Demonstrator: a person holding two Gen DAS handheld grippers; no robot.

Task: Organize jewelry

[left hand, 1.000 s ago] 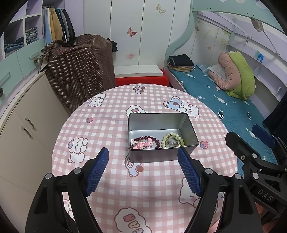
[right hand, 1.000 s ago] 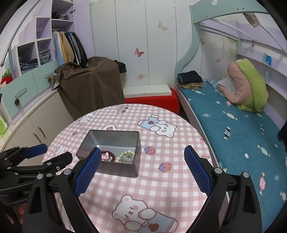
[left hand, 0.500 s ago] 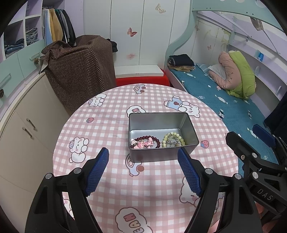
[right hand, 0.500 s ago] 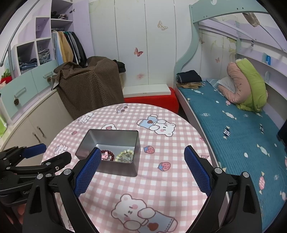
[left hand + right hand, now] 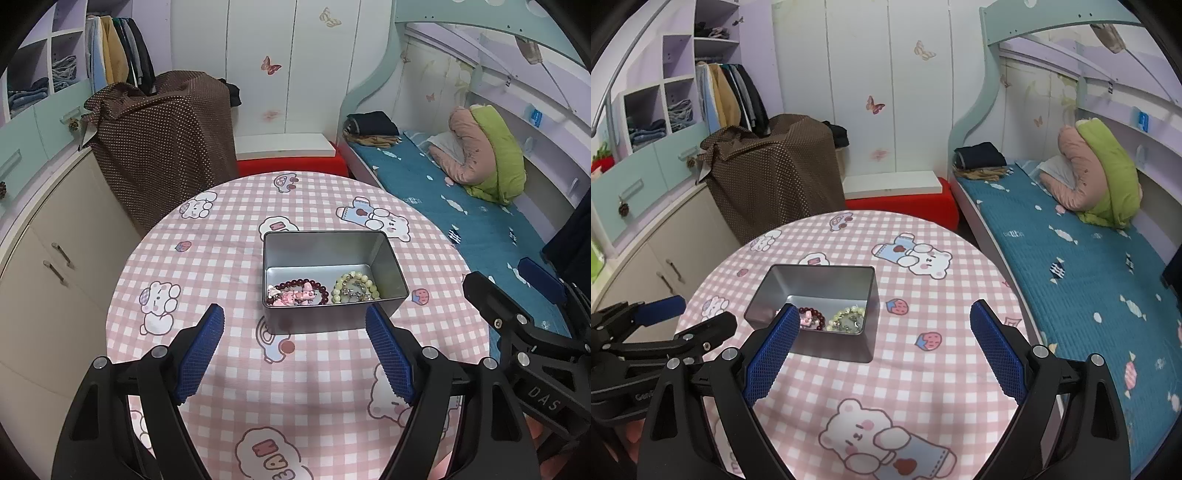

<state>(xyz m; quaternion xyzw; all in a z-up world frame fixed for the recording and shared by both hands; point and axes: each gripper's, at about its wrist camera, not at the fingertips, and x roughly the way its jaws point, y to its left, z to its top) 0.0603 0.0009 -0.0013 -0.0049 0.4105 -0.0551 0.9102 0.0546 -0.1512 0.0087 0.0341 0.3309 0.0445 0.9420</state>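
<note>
a: what does the surface look like?
b: a round tabletop (image 5: 207, 266) under a pink-and-white checked cloth printed with cartoon bears and strawberries. a grey metal tin (image 5: 332, 280) sits open near its middle.

a: and the jewelry?
b: all inside the tin, at its near end. a dark red bead bracelet (image 5: 314, 286) with pink charms lies on the left, a pale green bead bracelet (image 5: 354, 288) just beside it on the right.

a: the tools?
b: the left tool (image 5: 295, 350) hovers over the cloth just short of the tin, blue pads spread wide, nothing between them. the right tool (image 5: 882, 347) hangs off to the right of the tin, also wide apart and empty.

a: the room?
b: a bedroom. a bed (image 5: 1071, 266) with a teal candy-print cover runs along the right, a pink and green bundle (image 5: 1100, 181) at its head. white wardrobe doors (image 5: 280, 66) with butterfly stickers stand behind, a red bench (image 5: 905, 203) below them, a brown dotted cloth (image 5: 166, 147) draped over something at the left, clothes hanging above.
</note>
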